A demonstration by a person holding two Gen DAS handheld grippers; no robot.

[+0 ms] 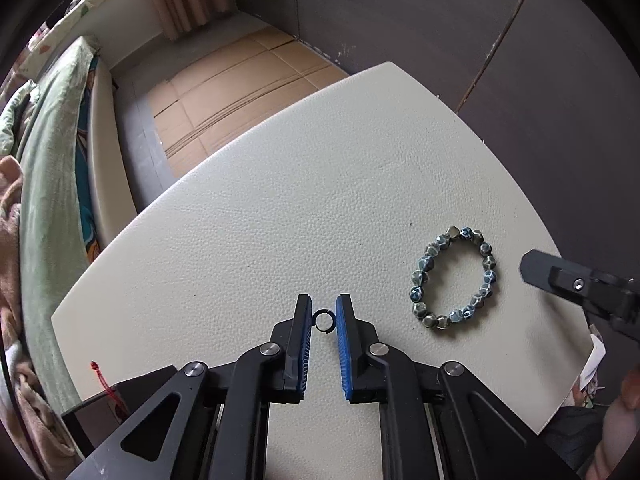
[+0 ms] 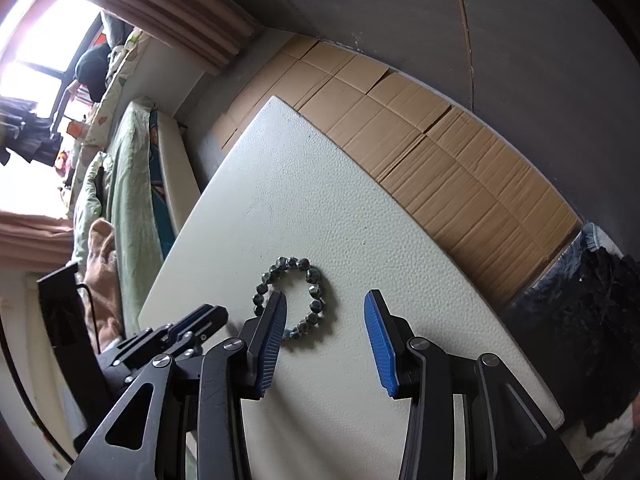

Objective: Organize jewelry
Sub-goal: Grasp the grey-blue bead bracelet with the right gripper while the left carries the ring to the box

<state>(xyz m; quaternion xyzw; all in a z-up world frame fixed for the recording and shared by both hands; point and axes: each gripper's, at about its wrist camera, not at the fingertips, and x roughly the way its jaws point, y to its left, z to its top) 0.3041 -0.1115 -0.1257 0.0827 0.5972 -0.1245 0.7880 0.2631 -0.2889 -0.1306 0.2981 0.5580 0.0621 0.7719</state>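
Note:
A small dark ring [image 1: 324, 319] sits between the blue pads of my left gripper [image 1: 324, 308], which is closed on it just above the cream leather table [image 1: 280, 200]. A bracelet of blue-green faceted beads [image 1: 454, 277] lies flat on the table to the right of it. In the right wrist view the bracelet [image 2: 294, 298] lies just ahead of my right gripper [image 2: 326, 300], which is open and empty; its left finger [image 2: 272, 328] covers part of the bracelet. The right gripper's tip shows at the right edge of the left wrist view [image 1: 576, 284].
Flattened cardboard [image 2: 440, 152] covers the floor beyond the table. A bed with green bedding [image 1: 52, 152] lies to the left. A dark wall [image 1: 480, 40] stands behind. A dark fuzzy cloth [image 2: 580, 300] lies off the table's right edge. A black box [image 2: 64, 308] stands at left.

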